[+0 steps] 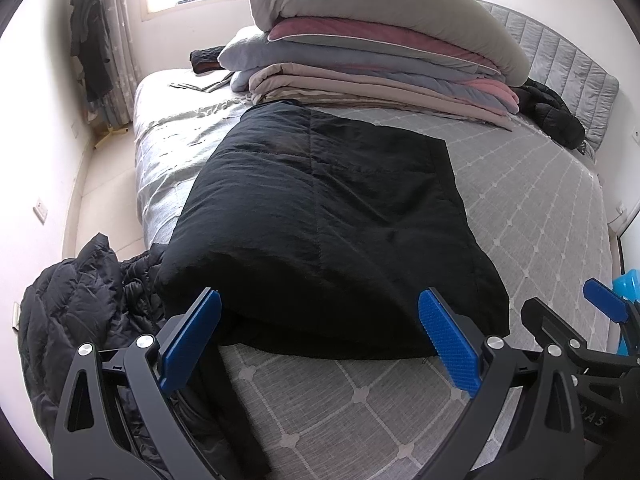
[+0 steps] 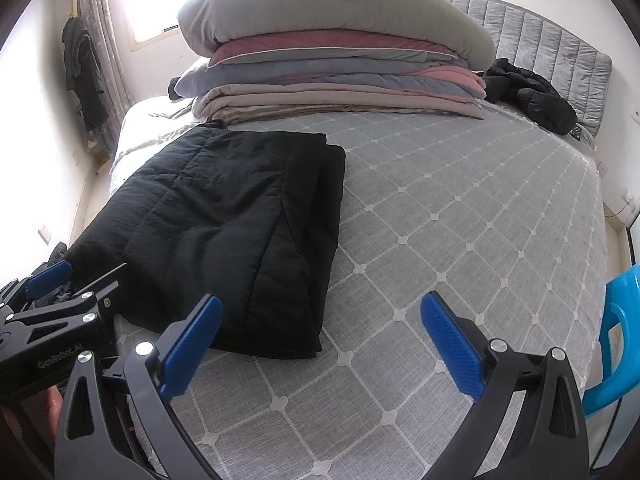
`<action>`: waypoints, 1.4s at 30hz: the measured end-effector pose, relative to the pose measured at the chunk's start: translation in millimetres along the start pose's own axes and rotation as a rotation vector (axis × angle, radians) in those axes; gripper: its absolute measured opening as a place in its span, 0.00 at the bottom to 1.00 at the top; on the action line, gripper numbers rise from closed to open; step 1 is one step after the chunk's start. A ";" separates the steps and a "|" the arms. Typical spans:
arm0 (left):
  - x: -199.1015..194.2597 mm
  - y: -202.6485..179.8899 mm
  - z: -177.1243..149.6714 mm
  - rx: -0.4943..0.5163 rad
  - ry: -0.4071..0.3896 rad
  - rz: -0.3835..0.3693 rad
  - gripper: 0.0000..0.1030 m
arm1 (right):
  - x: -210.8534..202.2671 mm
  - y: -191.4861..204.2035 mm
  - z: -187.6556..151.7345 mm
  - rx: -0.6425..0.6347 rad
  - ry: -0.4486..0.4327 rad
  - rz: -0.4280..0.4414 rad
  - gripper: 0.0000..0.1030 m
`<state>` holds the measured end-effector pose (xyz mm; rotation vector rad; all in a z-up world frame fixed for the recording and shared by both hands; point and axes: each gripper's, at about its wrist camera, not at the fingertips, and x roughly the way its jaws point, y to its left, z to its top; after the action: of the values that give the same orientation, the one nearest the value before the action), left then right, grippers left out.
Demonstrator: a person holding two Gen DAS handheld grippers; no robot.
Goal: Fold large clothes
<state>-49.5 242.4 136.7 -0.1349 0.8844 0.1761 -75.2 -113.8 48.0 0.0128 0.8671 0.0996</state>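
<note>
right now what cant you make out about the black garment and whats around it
- Black folded garment: near edge partly behind the left gripper fingers, left wrist view; what kind of clothing it is stays unclear.
- Black puffy jacket: cut off by the left wrist fisheye edge.
- Blue chair: mostly cut off at the right wrist view's edge.

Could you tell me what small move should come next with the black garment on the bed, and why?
Probably move the open left gripper left to the unfolded black puffer jacket at the bed's edge. The black garment already lies folded flat on the bedspread, and the right gripper is open, holding nothing.
</note>
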 end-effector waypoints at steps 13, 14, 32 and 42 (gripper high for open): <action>-9.6 -0.8 1.0 -0.003 -0.039 0.015 0.93 | -6.6 2.7 0.9 -0.002 -0.019 0.013 0.93; -10.0 -0.6 1.2 -0.004 -0.040 0.015 0.93 | -6.5 3.0 0.8 -0.002 -0.019 0.014 0.93; -16.1 -0.8 2.6 -0.006 -0.061 0.017 0.93 | -3.9 4.2 -0.1 -0.003 -0.015 0.021 0.93; -16.1 -0.7 2.5 -0.008 -0.062 0.017 0.93 | -3.4 4.3 -0.1 -0.003 -0.015 0.022 0.93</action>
<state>-57.4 240.7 150.8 -0.1286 0.8238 0.1986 -77.8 -109.9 50.7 0.0198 0.8522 0.1214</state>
